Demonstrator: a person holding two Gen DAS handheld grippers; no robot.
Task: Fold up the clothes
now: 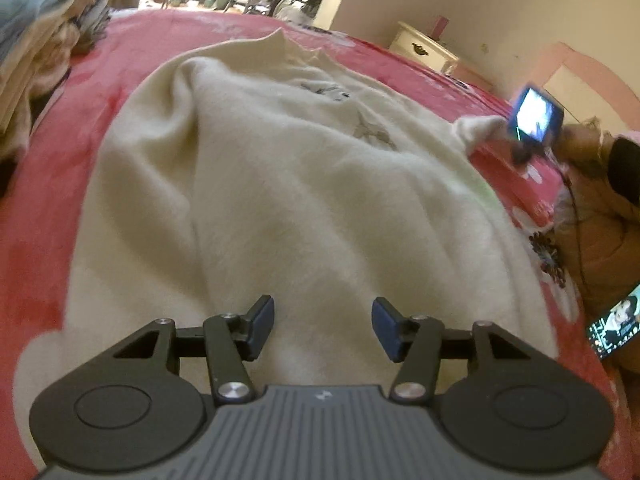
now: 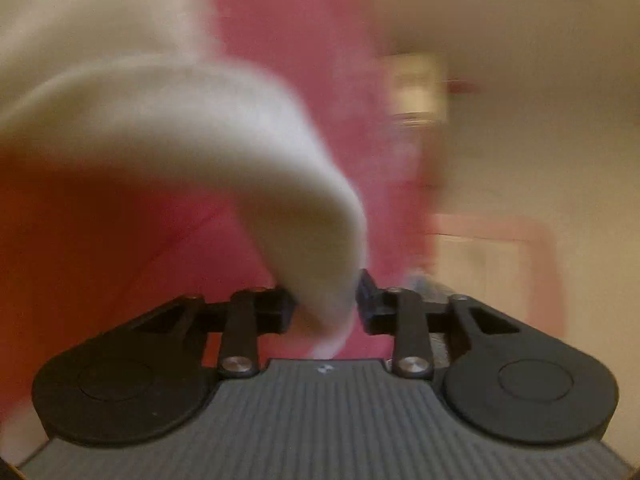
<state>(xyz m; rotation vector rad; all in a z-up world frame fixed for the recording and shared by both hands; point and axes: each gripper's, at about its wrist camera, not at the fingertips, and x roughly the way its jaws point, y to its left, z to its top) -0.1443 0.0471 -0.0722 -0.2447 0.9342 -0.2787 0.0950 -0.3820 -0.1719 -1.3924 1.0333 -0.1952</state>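
Hovering over cream sweater (image 1: 280, 184): left gripper (image 1: 323, 326), jaws apart, nothing between pads. Sweater spread flat on red blanket (image 1: 44, 216), collar toward 12 o'clock. Folded clothes stack (image 1: 44, 40) at 10 o'clock, white nightstand (image 1: 424, 50) at 1 o'clock. Right gripper (image 2: 326, 304) at 3 o'clock on sweater's sleeve end (image 2: 320, 240); fabric between its jaws, view blurred, cannot tell whether pads press. No containers visible.

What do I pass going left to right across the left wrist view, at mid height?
Clothes pile → red blanket → cream sweater → right gripper, blurred at the sweater's sleeve end → person's brown sleeve.
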